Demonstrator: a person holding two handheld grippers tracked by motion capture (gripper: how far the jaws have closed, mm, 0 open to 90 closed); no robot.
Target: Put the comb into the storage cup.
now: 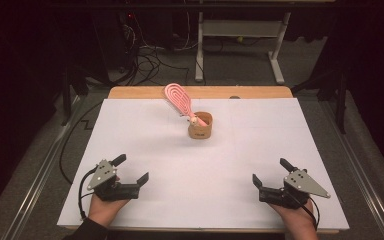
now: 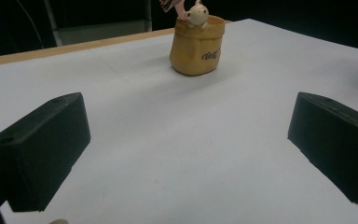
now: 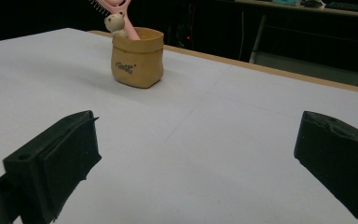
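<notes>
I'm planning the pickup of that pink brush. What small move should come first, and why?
Probably ease the right claw forward toward the pink brush. Both claws rest open at the near edge, the left claw too, far from the tan pot where the brush leans.

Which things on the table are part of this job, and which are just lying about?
Part of the job:
- pink comb, standing tilted in the pot
- tan pot with a small bear figure on its rim
- left gripper and right gripper, both open, near the table's front edge

Just lying about:
- small dark object on the wooden edge at the back
</notes>
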